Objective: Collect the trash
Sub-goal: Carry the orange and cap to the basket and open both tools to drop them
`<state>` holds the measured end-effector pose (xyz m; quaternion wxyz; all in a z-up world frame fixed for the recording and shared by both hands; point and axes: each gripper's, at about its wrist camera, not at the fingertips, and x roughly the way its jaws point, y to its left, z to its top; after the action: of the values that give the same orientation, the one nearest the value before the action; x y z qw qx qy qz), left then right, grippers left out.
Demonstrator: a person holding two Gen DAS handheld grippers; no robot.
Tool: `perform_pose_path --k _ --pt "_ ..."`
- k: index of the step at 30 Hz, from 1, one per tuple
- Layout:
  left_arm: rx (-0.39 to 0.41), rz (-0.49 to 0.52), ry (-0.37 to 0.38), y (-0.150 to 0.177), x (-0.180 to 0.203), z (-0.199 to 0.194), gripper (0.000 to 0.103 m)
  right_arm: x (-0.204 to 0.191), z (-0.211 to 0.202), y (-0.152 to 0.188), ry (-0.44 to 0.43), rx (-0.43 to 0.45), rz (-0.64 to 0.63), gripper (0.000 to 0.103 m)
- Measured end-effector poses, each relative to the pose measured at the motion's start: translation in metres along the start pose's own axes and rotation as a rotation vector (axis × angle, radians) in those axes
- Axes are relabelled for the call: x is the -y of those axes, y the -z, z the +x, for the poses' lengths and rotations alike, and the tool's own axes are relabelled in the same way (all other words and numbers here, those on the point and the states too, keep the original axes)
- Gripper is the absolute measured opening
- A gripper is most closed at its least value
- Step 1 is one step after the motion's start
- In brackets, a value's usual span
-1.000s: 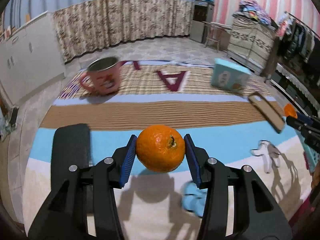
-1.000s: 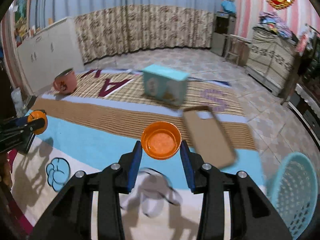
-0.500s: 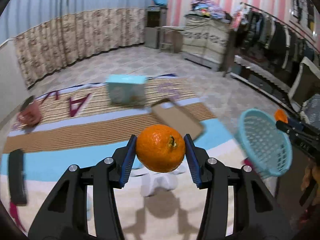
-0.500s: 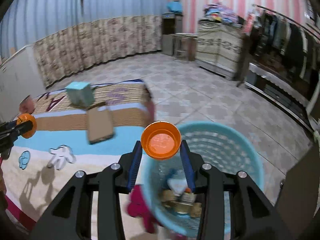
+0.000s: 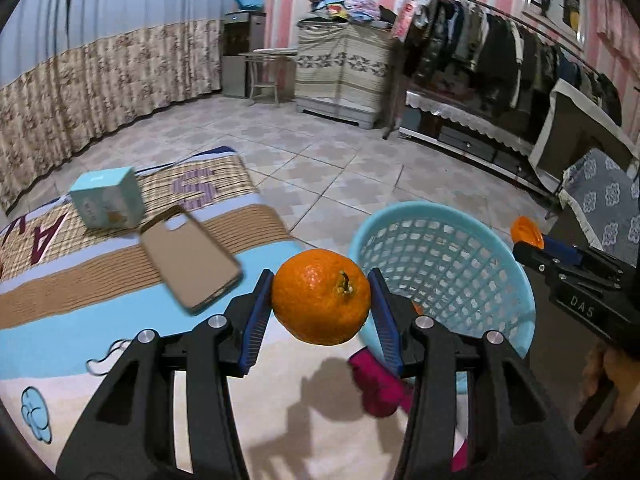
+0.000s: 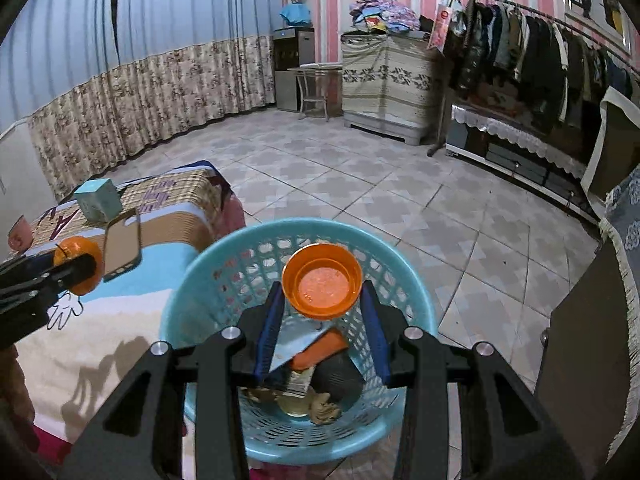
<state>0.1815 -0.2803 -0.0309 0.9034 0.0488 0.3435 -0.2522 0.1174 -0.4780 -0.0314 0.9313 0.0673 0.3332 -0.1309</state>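
Two things are getting carried here, one per gripper.

Left wrist view: the left gripper (image 5: pixel 320 305) is clamped on an orange (image 5: pixel 321 297), blue pads pressing its two sides. It's held up in the air above the bed (image 5: pixel 80 344), near the bed's right edge, just beside the blue basket (image 5: pixel 516 280) on the floor and not quite over its opening. The stem end faces the camera and slightly up. It's basically a ball, so no real long axis. I'd guess it's firm with some weight and a grippy dimpled peel, so a squeeze across the widest part like this should hold without bruising. Further up the bed are a phone case (image 5: pixel 188 256) and a small teal box (image 5: pixel 106 198). The right gripper (image 5: pixel 532 240) peeks in at the right edge.

Right wrist view: the right gripper (image 6: pixel 322 300) is closed on a small orange cap (image 6: pixel 322 280), pinched at opposite sides of its rim. It hangs right above the basket (image 6: pixel 416 292) opening, open side facing the camera. The cap looks like light, stiff plastic, probably a bit slick, so the rim is the only sensible place to grab. It's round and shallow, and its axis points back toward the lens. There's assorted trash (image 6: pixel 312 376) in the basket bottom already; I can't make out most of it.
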Motion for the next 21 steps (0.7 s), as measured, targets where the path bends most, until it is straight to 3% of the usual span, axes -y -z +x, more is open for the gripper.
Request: perform_pose_path --k 9,21 --pt "-0.003 0.038 0.069 -0.006 0.042 0.035 0.047 0.021 0.015 0.007 -0.003 -0.007 0.046 0.039" --pt "-0.006 0.056 0.14 -0.023 0.064 0.063 0.048 0.029 0.026 0.008 0.001 -0.016 0.07 0.039"
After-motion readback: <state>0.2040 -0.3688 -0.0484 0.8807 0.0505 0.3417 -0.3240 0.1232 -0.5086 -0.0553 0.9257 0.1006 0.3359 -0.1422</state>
